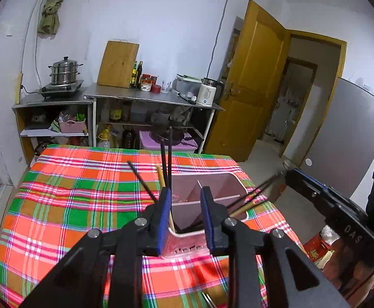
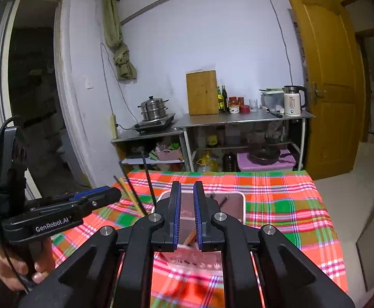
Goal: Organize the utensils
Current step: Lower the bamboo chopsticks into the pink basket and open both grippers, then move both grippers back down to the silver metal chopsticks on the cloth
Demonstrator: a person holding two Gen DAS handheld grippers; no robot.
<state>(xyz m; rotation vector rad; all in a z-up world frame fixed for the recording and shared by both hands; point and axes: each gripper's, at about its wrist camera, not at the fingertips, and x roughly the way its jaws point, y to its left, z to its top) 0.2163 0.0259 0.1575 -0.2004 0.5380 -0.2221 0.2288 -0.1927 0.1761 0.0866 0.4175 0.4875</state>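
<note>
A pink utensil holder (image 1: pixel 212 184) with divided compartments stands on the plaid tablecloth (image 1: pixel 71 205). Black chopsticks (image 1: pixel 166 159) and a tan one (image 1: pixel 160 177) stick up from its left compartment; more black ones (image 1: pixel 258 191) lean out to the right. My left gripper (image 1: pixel 185 192) is open, its blue pads astride the holder's near wall, empty. In the right wrist view the holder (image 2: pixel 234 199) sits ahead, with chopsticks (image 2: pixel 138 192) at its left. My right gripper (image 2: pixel 187 192) hovers above the holder, pads a narrow gap apart with nothing between them.
The left gripper's body (image 2: pixel 58 213) shows at the left of the right wrist view; the right gripper's body (image 1: pixel 328 205) at the right of the left wrist view. Steel shelves (image 1: pixel 148 95) with pots, bottles and a kettle stand beyond the table. A wooden door (image 1: pixel 251 82) stands open.
</note>
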